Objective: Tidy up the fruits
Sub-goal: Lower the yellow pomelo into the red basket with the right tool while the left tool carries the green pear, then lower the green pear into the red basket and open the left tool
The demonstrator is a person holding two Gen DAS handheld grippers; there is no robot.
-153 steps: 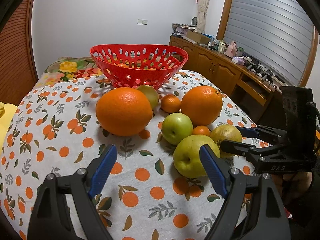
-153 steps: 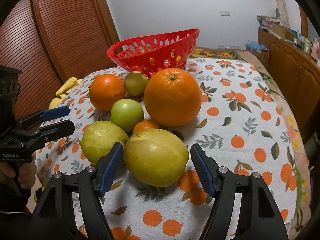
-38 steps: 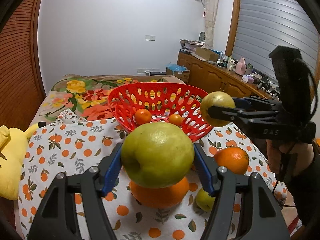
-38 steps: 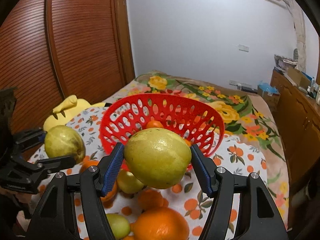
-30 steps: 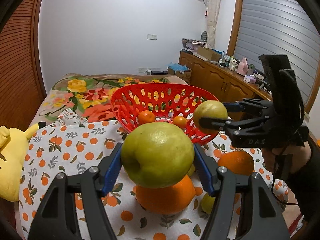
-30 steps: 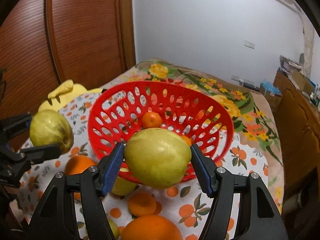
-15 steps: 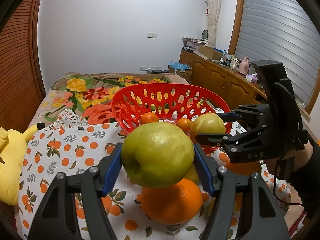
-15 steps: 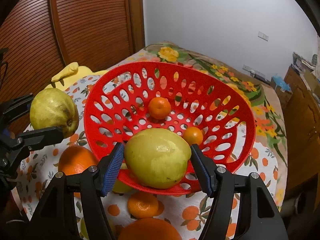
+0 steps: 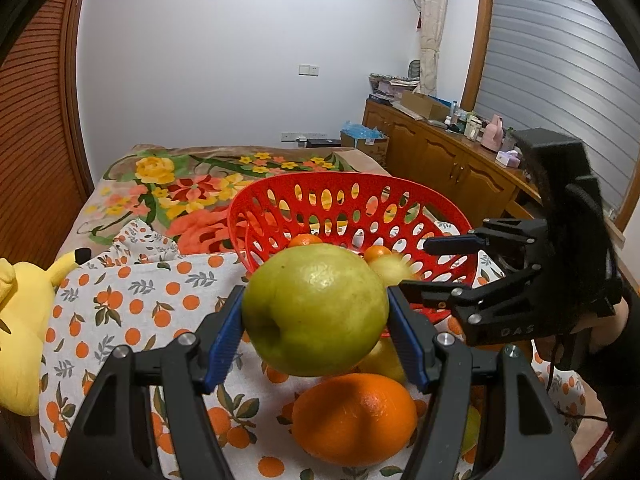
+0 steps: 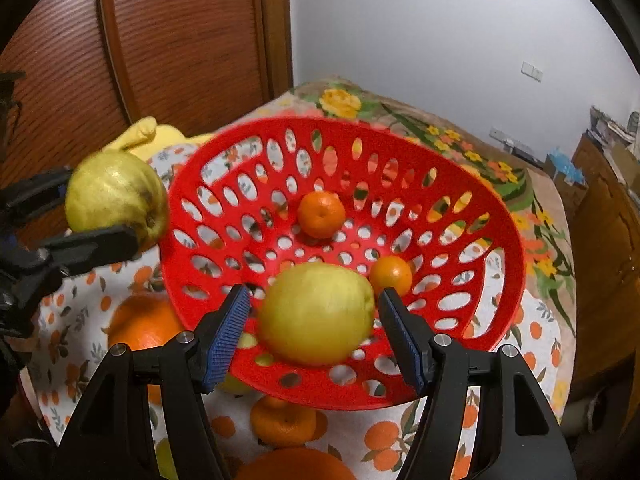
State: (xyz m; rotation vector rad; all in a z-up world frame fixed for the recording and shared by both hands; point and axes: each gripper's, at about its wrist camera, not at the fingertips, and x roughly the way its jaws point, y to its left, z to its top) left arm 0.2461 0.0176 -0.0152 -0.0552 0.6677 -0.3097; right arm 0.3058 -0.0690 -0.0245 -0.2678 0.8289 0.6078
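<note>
My left gripper (image 9: 316,334) is shut on a large yellow-green pear (image 9: 316,308) and holds it in the air before the red basket (image 9: 420,196). My right gripper (image 10: 316,328) is open over the basket's (image 10: 500,280) near side; a second yellow pear (image 10: 316,312), blurred, sits between its jaws with gaps on both sides, inside the basket. Two small tangerines (image 10: 321,214) lie in the basket. The right gripper also shows at the right of the left wrist view (image 9: 436,264), and the left one at the left of the right wrist view (image 10: 96,216).
A large orange (image 9: 354,424) and other fruit lie on the orange-print tablecloth (image 9: 132,308) below the basket. A yellow plush toy (image 9: 20,320) is at the left. A wooden sideboard (image 9: 452,160) stands at the right, a wooden sliding door (image 10: 180,40) behind.
My right gripper has moved down over the basket and opened, letting go of its pear into the basket. My left gripper still holds its pear and has moved a little nearer the basket.
</note>
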